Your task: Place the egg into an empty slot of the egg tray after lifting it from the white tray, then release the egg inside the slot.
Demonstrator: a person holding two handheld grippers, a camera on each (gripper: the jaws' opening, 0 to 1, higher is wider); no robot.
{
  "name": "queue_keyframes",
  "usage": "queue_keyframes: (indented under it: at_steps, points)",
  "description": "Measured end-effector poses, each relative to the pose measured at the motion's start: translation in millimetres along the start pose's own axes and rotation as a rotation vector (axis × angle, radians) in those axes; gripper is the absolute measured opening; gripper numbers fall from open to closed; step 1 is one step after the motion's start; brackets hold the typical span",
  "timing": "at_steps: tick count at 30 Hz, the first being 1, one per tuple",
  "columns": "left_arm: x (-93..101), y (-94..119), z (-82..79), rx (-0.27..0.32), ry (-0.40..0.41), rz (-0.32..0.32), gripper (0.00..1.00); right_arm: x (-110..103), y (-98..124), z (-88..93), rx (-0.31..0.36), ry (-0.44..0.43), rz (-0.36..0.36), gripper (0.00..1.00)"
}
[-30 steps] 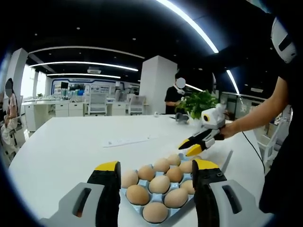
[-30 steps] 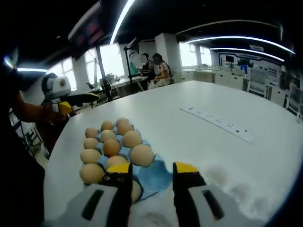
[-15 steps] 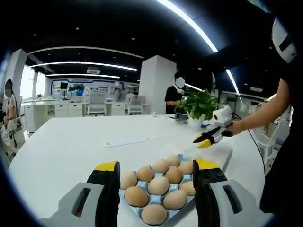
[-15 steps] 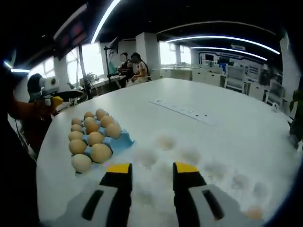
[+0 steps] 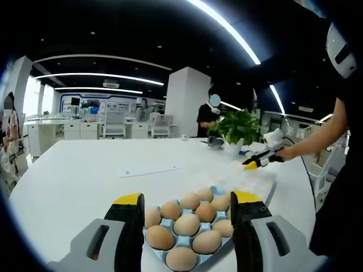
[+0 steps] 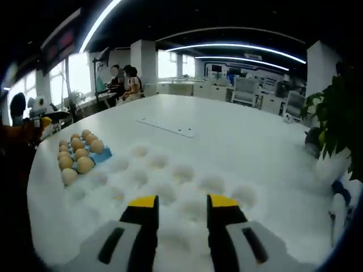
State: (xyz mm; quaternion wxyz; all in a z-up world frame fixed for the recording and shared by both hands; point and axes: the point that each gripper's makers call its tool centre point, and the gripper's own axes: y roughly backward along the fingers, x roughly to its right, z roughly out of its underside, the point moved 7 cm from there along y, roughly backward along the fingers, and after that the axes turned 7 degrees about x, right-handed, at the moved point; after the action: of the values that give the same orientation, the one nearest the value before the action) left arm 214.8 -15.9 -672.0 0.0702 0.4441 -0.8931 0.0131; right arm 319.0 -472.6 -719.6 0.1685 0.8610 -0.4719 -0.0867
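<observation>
White table (image 5: 79,170); egg tray (image 5: 187,226) beside white tray (image 6: 170,181); power strip (image 6: 167,127) beyond; plant (image 5: 237,126) at far edge.

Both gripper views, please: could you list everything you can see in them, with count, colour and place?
Eggs: at least nine, brown, in the blue tray between the left tool's jaws.
Egg tray: one, blue, on the table.
White tray: one, white, dimpled, beside the egg tray, under the right tool.
Power strip: one, white, farther along the table.
Table: one, white.
Plant: one, green, at the table's far edge.
People: several, in the background.
Left tool: grey, yellow-tipped, open over the eggs.
Right tool: same colours, open, empty, over the white tray.
</observation>
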Motion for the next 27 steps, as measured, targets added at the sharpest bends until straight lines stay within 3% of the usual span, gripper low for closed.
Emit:
queue_keyframes:
  at_steps: [6, 9, 20, 21, 27]
  points:
    - [1.9, -1, -0.7, -0.002, -0.002, 0.007, 0.61, 23, 13, 1.5, 0.044, -0.064, 0.108, 0.33]
    - [2.7, -1, 0.1, -0.008, -0.003, 0.012, 0.6, 30, 17, 7.6, 0.023, -0.062, 0.143, 0.33]
    - [1.1, 0, -1.7, 0.003, -0.003, 0.003, 0.59, 31, 12, 24.1, -0.046, -0.116, 0.169, 0.3]
    - [0.7, 0, -1.4, 0.002, -0.003, 0.002, 0.59, 34, 11, 21.7, -0.026, -0.053, 0.169, 0.3]
    - [-0.8, 2, 1.8, -0.006, 0.006, -0.002, 0.58, 35, 6, 23.4, -0.035, -0.072, 0.172, 0.27]
